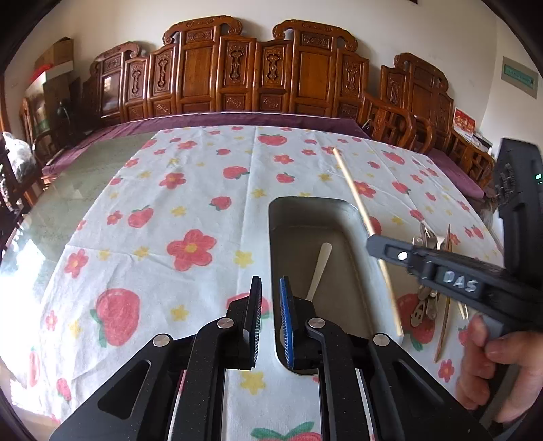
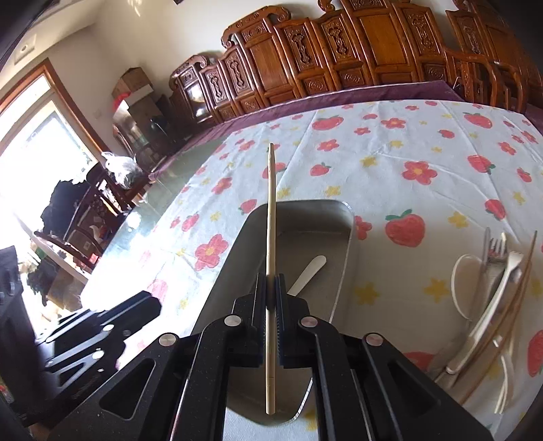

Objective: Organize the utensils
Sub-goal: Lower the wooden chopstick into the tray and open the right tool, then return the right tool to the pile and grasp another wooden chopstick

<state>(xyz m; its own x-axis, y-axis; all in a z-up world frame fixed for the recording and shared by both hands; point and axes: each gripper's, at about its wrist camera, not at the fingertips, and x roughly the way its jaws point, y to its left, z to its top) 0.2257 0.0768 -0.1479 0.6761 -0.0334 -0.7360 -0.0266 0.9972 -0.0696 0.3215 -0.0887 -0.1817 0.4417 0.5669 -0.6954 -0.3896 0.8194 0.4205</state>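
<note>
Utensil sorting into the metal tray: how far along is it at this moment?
Early. Done: one pale utensil lies in the metal tray. In hand: the right gripper is clamped on a wooden chopstick above the tray. Left: the pile of cutlery on the tablecloth. The left gripper is open, holding nothing.

1. Carved wooden chairs [image 1: 258,74] line the cream wall [image 1: 390,27] beyond the fingers.
2. A bright window [image 2: 37,142] glares far left of the fingers.
3. The counter's strawberry-print cloth [image 1: 163,217] lies over a purple underlay [image 1: 217,119].
</note>
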